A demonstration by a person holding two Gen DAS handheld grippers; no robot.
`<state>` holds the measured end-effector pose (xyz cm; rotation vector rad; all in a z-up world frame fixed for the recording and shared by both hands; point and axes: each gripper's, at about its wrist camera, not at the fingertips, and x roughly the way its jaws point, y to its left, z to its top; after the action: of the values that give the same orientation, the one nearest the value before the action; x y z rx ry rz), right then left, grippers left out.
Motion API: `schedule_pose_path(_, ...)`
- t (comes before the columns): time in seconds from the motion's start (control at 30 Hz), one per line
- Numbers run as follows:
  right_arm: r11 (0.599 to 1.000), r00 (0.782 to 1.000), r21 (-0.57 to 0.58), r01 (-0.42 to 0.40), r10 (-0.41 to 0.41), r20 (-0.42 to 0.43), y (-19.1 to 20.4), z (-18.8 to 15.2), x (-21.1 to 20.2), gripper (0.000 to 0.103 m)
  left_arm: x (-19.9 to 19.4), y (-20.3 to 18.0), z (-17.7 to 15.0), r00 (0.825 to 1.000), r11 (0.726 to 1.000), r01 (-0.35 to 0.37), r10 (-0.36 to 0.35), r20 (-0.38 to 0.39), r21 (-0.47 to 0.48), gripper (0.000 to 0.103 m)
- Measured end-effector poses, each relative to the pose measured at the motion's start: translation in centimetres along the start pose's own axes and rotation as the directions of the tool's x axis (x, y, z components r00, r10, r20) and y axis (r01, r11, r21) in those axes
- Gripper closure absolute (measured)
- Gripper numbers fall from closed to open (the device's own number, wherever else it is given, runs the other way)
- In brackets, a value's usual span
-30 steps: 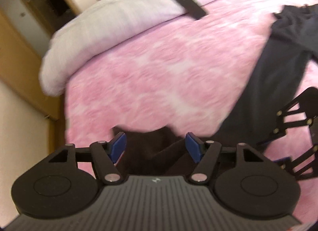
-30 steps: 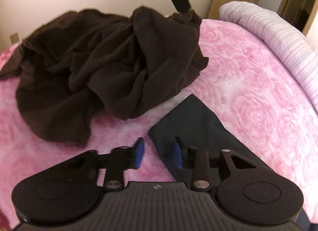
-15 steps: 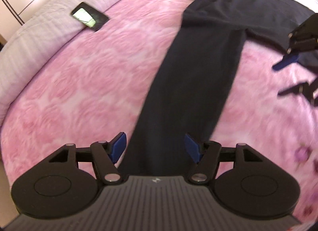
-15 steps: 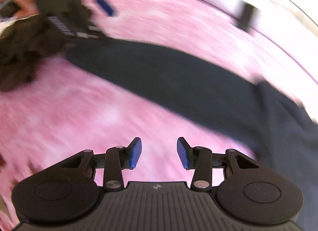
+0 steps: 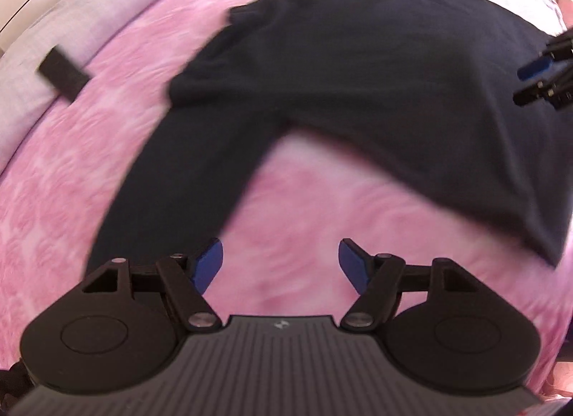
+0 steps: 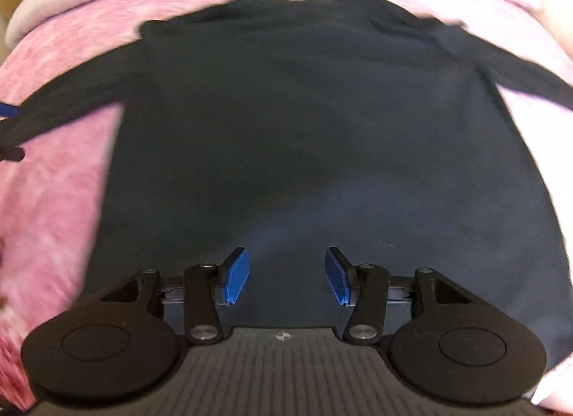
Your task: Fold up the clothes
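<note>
So there's a dark long-sleeved top (image 6: 315, 122) spread flat on the pink bed cover (image 5: 64, 183), sleeves out to both sides. The right gripper (image 6: 284, 274) hangs over its near hem, fingers apart, opening, nothing between them. The left gripper (image 5: 281, 265) is over bare pink just beside the left sleeve, fingers wide, opening, empty too.
</note>
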<state>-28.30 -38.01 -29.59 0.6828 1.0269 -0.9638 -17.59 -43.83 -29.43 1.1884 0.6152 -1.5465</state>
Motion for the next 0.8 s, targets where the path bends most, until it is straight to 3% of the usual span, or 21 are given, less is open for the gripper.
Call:
schedule_pose_path(0.1, 0.999, 0.997, 0.038, 0.019, -0.016, -0.071, -5.8, -2.5, 0.1, 0.049, 0.1, -4.2, 0.5, 0.999, 0.999, 0.042, -0.042, 0.006, 0.006, 0.027)
schedule_pose_path(0.2, 0.995, 0.991, 0.097, 0.013, 0.0, -0.131, -10.2, -5.3, -0.4, 0.049, -0.1, -8.7, 0.3, 0.995, 0.99, 0.097, -0.098, 0.004, 0.097, 0.027)
schedule_pose_path(0.3, 0.994, 0.992, 0.101, 0.032, -0.02, -0.122, -11.9, -6.9, -2.2, 0.049, -0.6, -12.8, -0.7, 0.987, 0.966, 0.16, -0.162, -0.004, 0.203, 0.027)
schedule_pose_path(0.43, 0.982, 0.997, 0.18, 0.048, -0.037, -0.067, -12.4, -8.2, -4.6, 0.049, -1.3, -16.2, -2.9, 0.965, 0.935, 0.261, -0.256, -0.05, 0.24, 0.027)
schedule_pose_path(0.6, 0.979, 0.999, 0.2, 0.027, -0.021, -0.033, -10.9, -9.7, -6.0, 0.048, -1.0, -16.1, -5.6, 0.942, 0.938, 0.333, -0.326, -0.083, 0.094, 0.027)
schedule_pose_path(0.7, 0.987, 1.0, 0.163, 0.002, 0.003, -0.029, -9.1, -10.7, -6.3, 0.048, -0.4, -15.3, -6.9, 0.91, 0.91, 0.415, -0.415, -0.007, 0.016, 0.028)
schedule_pose_path(0.8, 0.993, 0.999, 0.115, -0.01, 0.013, -0.031, -7.4, -11.7, -6.7, 0.047, 1.2, -14.3, -7.0, 0.872, 0.873, 0.486, -0.483, 0.077, -0.029, 0.046)
